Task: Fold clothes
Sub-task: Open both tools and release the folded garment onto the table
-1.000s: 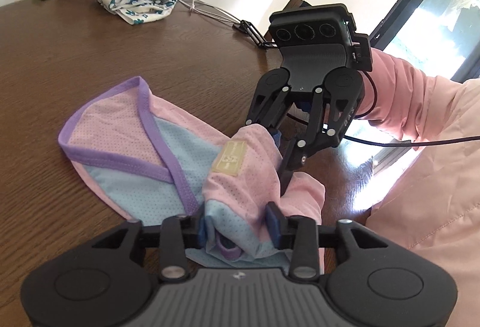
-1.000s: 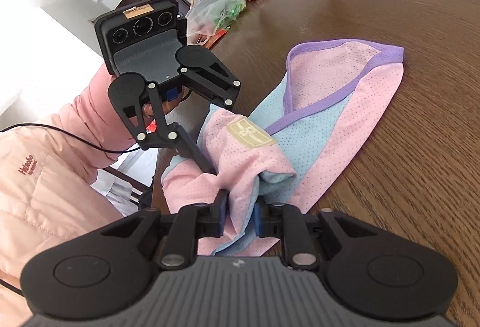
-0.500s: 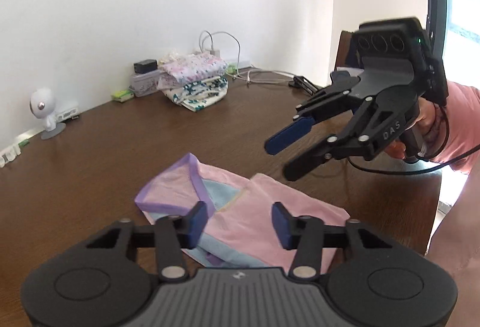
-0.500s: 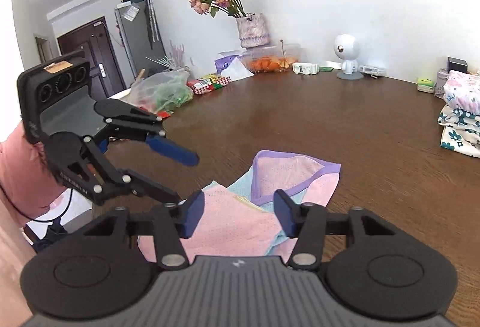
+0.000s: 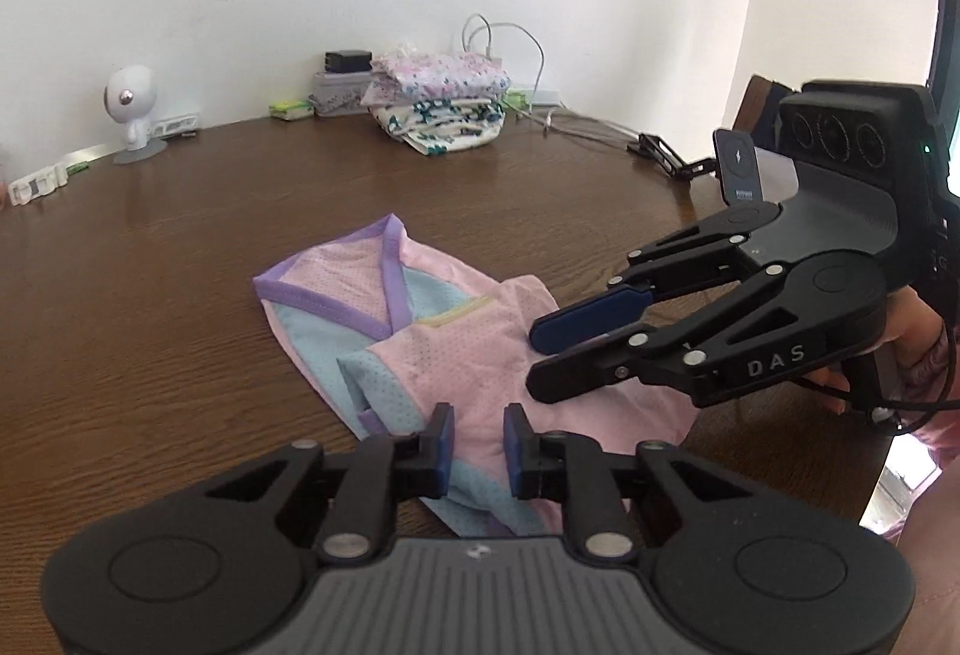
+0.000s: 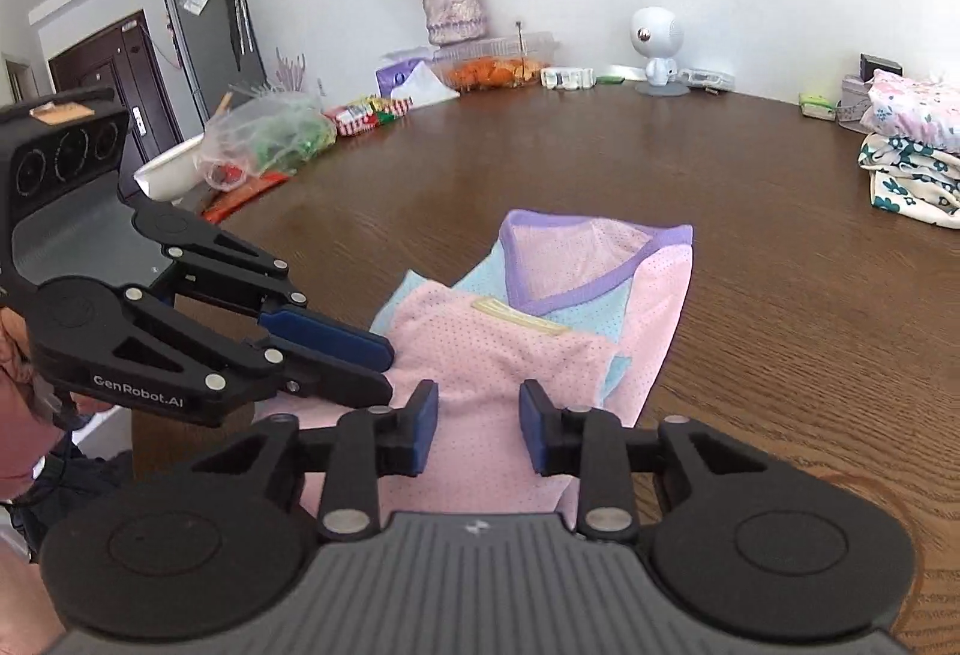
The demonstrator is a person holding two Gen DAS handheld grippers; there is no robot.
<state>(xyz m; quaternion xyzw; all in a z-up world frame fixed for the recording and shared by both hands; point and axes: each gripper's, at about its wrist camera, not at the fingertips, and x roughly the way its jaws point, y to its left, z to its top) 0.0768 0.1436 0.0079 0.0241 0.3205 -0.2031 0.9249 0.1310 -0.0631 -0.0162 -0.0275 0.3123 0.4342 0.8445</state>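
1. The brown wooden worktop (image 5: pixel 150 295) fills most of both views, and its grain shows clearly.
2. The pink, light blue and purple mesh garment (image 5: pixel 420 343) lies on the worktop near the person's edge. It is partly folded: a pink panel with a yellow label strip (image 6: pixel 519 316) lies over the blue part, and the purple-trimmed opening points away toward the far wall.
3. The right tool (image 5: pixel 540 361) is seen from the left wrist camera, above the right side of the garment. Its two fingers, one with a blue pad, stand a small gap apart and hold nothing. In its own camera (image 6: pixel 477 427) the pads are clearly apart, with pink cloth visible between and below them.
4. The left tool (image 5: pixel 477 442) hangs above the near edge of the garment. Its blue pads are apart with a narrow gap and no cloth is clamped. In the right wrist view (image 6: pixel 384 361) it is at the left side of the garment, fingers slightly separated.
5. A stack of folded floral clothes (image 5: pixel 441 108) rests at the far edge of the worktop, well apart from the garment.
6. A vase with pink flowers (image 6: pixel 450 9) stands by the wall.
7. A small white round camera (image 5: pixel 129 108) stands near the wall.
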